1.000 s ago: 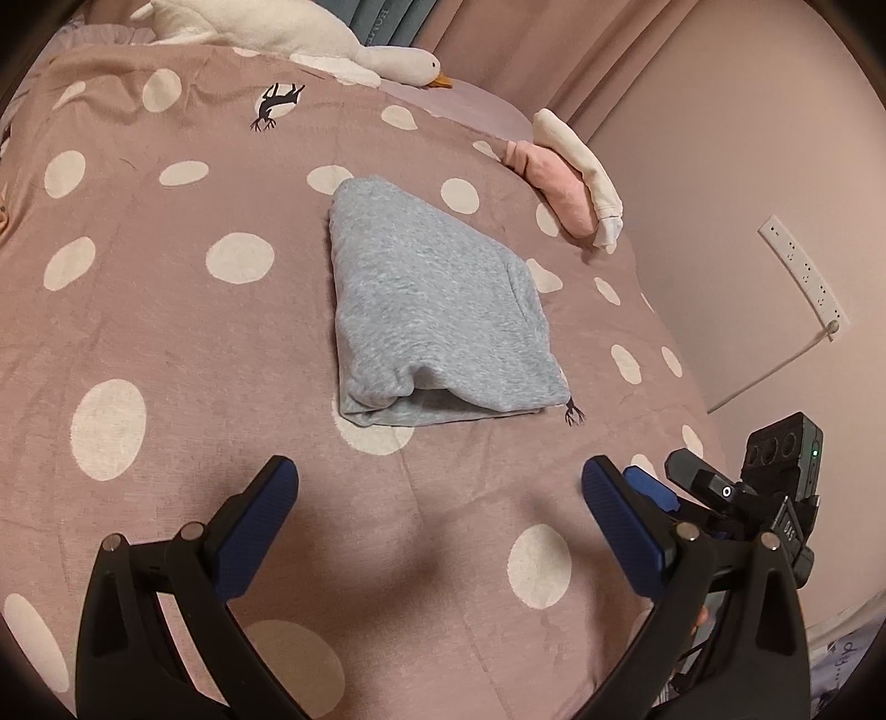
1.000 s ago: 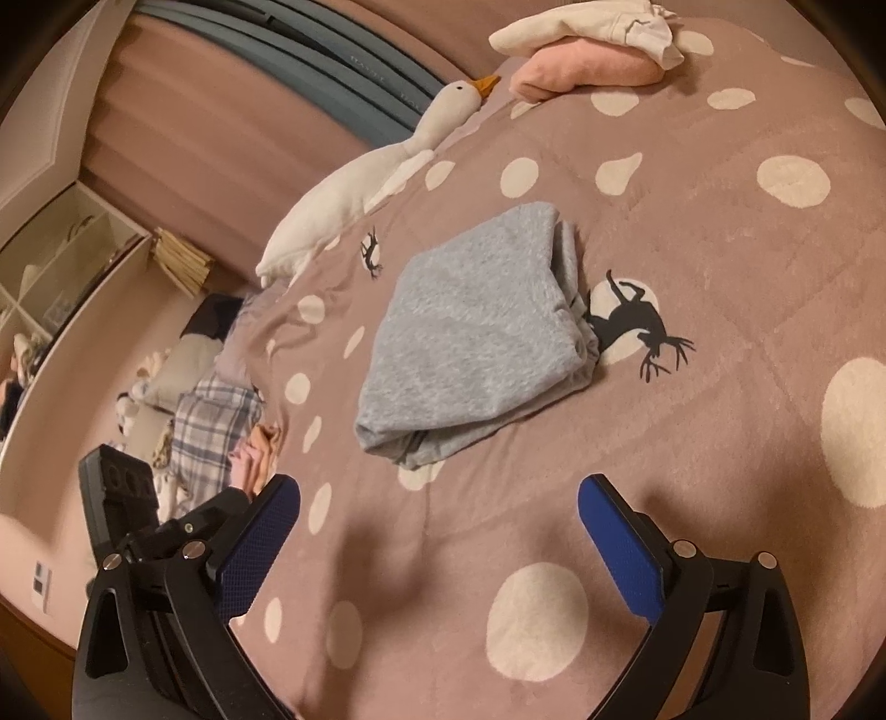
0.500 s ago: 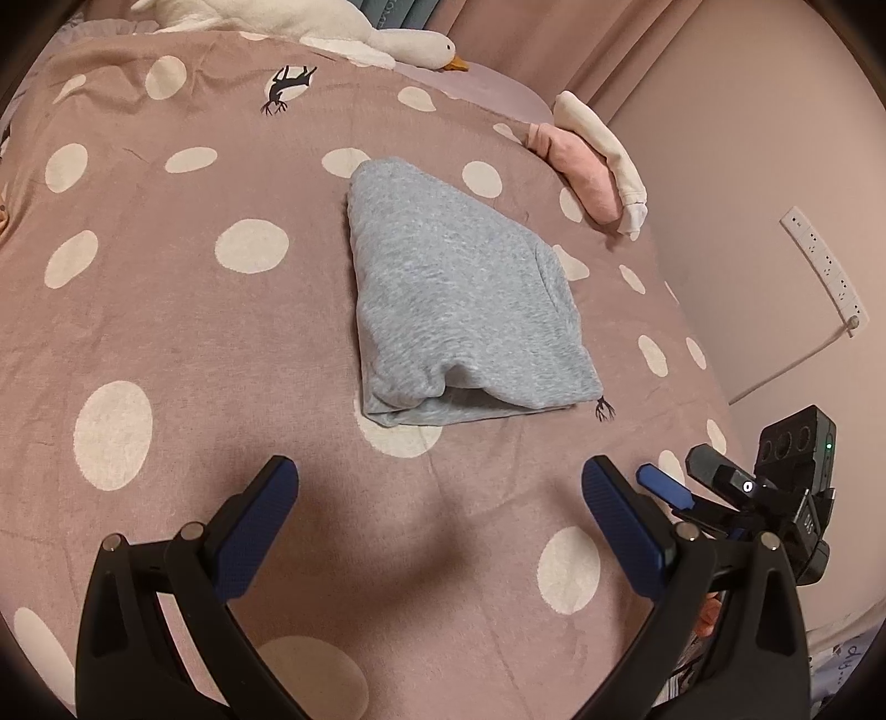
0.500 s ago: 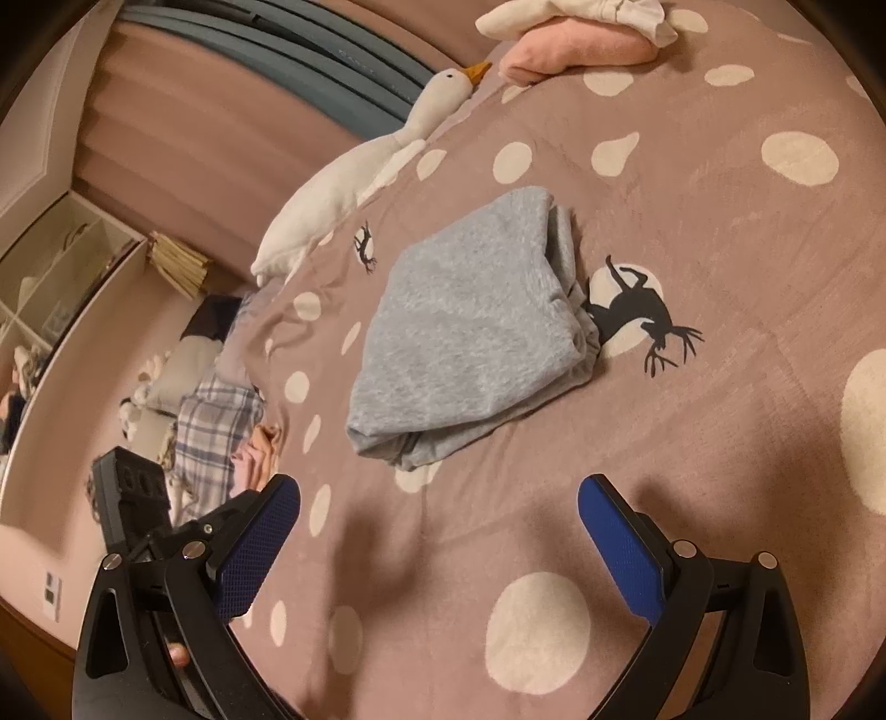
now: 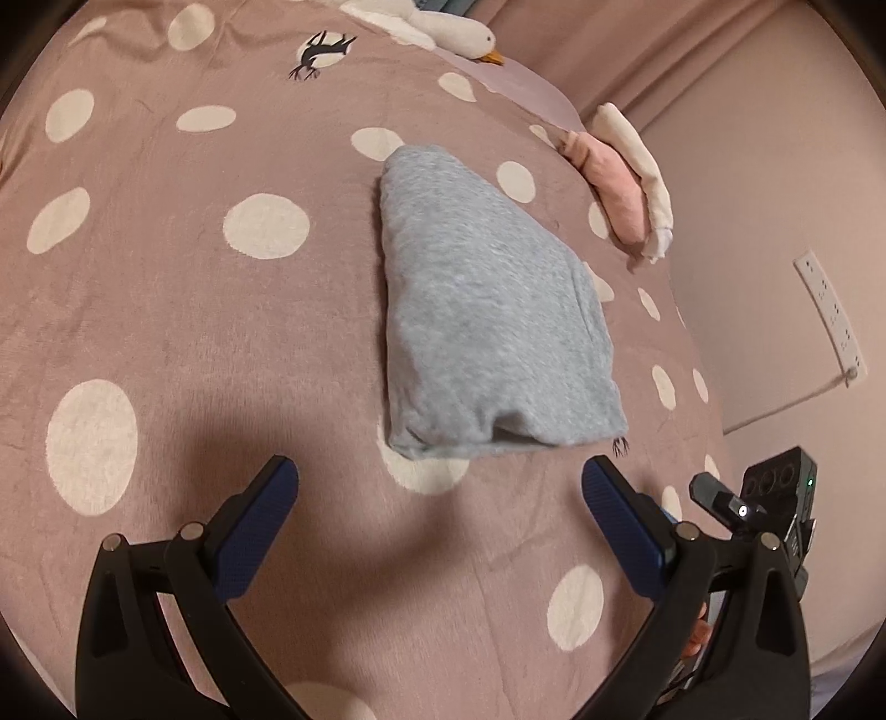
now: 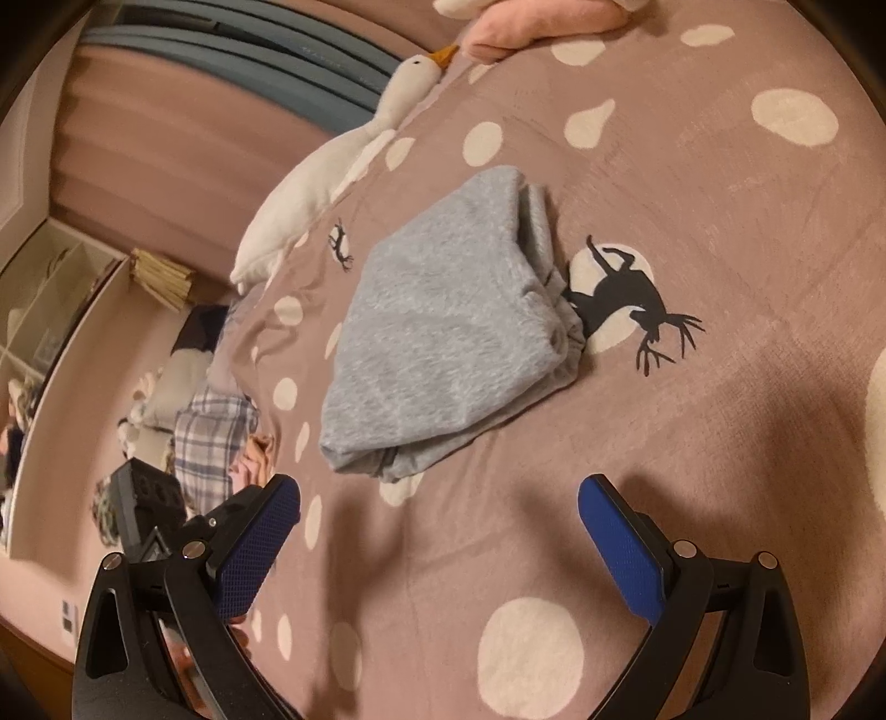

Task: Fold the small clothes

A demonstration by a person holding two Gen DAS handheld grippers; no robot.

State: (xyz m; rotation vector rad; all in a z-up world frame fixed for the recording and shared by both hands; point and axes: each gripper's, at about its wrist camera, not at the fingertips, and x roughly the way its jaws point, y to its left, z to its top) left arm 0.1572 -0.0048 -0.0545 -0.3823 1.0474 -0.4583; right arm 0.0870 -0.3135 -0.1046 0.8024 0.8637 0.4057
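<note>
The soft grey knit garment (image 5: pixel 487 310) is lying folded on the dotted mauve blanket (image 5: pixel 166 332). Left gripper (image 5: pixel 440 487) and right gripper (image 6: pixel 437 501) are hovering wide, empty (likely finished; perhaps stacking follows).

The plush goose (image 5: pixel 443 27) is cut off by the top edge; the deer print (image 5: pixel 620 445) lies mostly hidden under the grey garment (image 5: pixel 487 310).

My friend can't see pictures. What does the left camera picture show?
A folded grey garment lies on a pink blanket with white spots. The open left tongs hover just in front of it, holding nothing. A toy goose and pink and white clothes sit farther back.
</note>
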